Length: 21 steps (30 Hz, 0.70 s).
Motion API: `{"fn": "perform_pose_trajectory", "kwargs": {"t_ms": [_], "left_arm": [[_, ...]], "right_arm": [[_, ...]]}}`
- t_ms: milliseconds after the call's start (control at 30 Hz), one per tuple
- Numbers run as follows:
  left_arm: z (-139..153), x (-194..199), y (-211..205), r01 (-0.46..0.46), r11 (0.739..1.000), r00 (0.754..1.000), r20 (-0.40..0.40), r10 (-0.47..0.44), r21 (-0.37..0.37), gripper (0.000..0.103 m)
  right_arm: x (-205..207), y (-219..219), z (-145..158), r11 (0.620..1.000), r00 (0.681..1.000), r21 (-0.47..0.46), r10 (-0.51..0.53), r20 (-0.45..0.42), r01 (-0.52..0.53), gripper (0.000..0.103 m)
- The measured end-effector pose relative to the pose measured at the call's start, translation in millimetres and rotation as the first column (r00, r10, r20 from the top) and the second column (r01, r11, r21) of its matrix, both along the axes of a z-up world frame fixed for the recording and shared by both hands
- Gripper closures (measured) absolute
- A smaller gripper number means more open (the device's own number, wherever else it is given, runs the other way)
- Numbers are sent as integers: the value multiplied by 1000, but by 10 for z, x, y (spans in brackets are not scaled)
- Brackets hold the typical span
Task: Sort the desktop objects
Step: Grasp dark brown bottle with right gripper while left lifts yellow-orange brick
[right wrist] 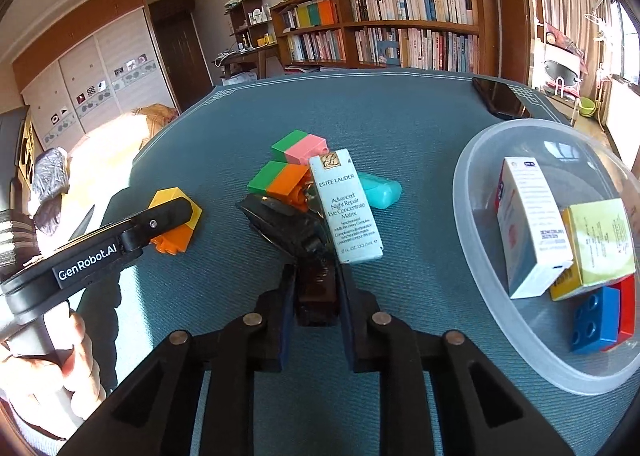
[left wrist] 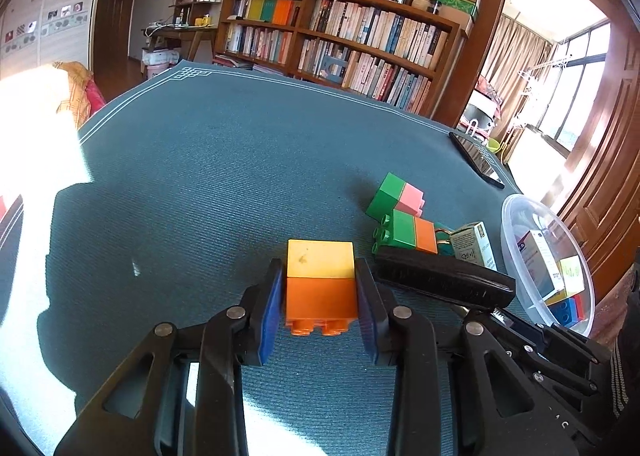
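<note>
My left gripper (left wrist: 321, 298) is closed around a yellow-and-orange brick (left wrist: 321, 288) that rests on the blue-green table mat (left wrist: 224, 159); the same brick (right wrist: 176, 223) shows under the left gripper's finger in the right wrist view. My right gripper (right wrist: 316, 296) is shut on a dark, shiny comb-like object (right wrist: 304, 248), seen from the left wrist as a black bar (left wrist: 444, 282). Beyond it lie a green-and-orange brick (right wrist: 278, 181), a green-and-pink brick (right wrist: 300, 147), an Estée Lauder box (right wrist: 346, 207) and a teal case (right wrist: 382, 189).
A clear plastic bowl (right wrist: 472, 183) at the right holds small boxes (right wrist: 528, 232) and blue and red bricks (right wrist: 596, 320). A black phone (right wrist: 500, 97) lies at the far right of the mat. A bookshelf (left wrist: 340, 35) stands behind the table.
</note>
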<state>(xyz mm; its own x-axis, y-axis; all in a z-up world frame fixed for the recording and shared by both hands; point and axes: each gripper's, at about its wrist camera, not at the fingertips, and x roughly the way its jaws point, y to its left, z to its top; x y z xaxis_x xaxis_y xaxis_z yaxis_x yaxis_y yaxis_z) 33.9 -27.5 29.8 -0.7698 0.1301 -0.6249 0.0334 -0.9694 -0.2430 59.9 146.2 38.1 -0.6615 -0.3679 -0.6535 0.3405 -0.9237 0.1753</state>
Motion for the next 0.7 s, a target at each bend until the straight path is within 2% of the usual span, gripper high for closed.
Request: {"fn": "perform_pose_trajectory", "kwargs": {"t_ms": [200,367,700], "left_arm": [[16,-24,1,-5,1000,1000,-5,5,3,66],[13,-27,32,-4,1000,1000,-5,4,-5,66],[40,-32,137,30,999,999,-18,-31,-29,66]], "right_arm": [[81,76,148,994,998,-103,29,-50,-34,80],[36,178,208,982,998,-185,32,-57,-42,80],[76,391,293,971,995,-236,-51,-88,28,80]]}}
